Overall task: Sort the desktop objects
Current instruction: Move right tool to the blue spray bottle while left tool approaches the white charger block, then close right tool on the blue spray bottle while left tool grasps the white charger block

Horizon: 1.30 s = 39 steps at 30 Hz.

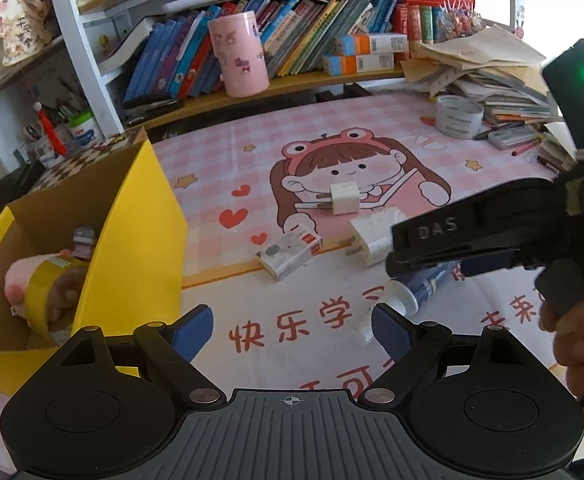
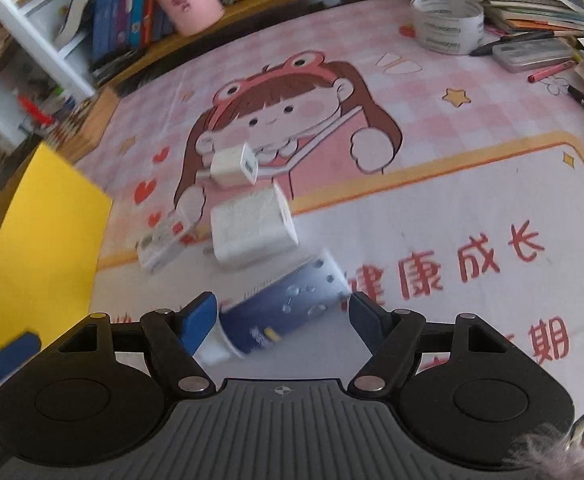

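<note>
A blue tube with a white cap [image 2: 292, 300] lies slanted on the pink cartoon desk mat [image 2: 472, 184]. My right gripper [image 2: 282, 318] is open and straddles it, one blue pad near the cap and the other near the tail. Just beyond the tube sit a large white charger [image 2: 248, 228], a small white charger [image 2: 234, 166] and a little printed box [image 2: 162, 242]. My left gripper [image 1: 292, 328] hangs open over the mat's front with nothing in it. It sees the right gripper [image 1: 396, 250] from the side above the tube [image 1: 424, 286]. A yellow box [image 1: 132, 240] at left holds a pink plush and yellow tape.
A roll of clear tape [image 2: 448, 24], pens and a clear case [image 2: 532, 54] lie at the far right beside a pile of papers [image 1: 488, 64]. A pink cup [image 1: 238, 56] stands on the low bookshelf at the back. A hand [image 1: 580, 332] grips the right tool.
</note>
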Each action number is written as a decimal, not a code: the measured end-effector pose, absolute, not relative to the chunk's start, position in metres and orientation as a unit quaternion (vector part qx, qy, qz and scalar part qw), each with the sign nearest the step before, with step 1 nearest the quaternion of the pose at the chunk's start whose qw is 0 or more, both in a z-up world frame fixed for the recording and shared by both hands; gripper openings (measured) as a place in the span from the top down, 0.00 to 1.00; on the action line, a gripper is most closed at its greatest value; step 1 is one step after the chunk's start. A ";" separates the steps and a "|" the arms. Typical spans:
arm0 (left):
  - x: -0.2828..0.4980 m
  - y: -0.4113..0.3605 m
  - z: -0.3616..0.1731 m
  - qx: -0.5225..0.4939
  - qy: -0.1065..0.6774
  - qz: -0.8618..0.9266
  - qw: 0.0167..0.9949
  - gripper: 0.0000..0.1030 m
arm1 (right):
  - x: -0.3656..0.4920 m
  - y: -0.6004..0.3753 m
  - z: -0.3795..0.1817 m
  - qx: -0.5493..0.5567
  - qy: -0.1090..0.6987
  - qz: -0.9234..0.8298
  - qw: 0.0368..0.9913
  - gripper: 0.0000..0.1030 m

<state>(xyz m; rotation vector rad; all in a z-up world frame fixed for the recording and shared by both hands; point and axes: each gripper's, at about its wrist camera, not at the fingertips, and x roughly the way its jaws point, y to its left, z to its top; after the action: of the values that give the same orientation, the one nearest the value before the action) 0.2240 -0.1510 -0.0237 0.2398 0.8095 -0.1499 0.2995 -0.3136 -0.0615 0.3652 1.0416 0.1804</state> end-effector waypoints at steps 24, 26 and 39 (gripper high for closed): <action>0.301 -0.199 -0.052 0.124 0.378 -0.173 0.901 0.31 | 0.279 -0.342 -0.058 -0.021 0.448 0.085 0.890 0.71; 0.310 -0.203 -0.059 0.128 0.386 -0.180 0.896 0.37 | 0.280 -0.345 -0.058 -0.022 0.449 0.082 0.890 0.71; 0.334 -0.213 -0.084 0.138 0.411 -0.228 0.872 0.49 | 0.288 -0.347 -0.063 -0.022 0.464 0.090 0.881 0.71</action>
<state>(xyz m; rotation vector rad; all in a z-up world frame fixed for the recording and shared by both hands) 0.3343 -0.2126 -0.0842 0.2881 0.8588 -0.4764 0.2875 -0.3473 -0.0629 -0.0459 0.9669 0.1883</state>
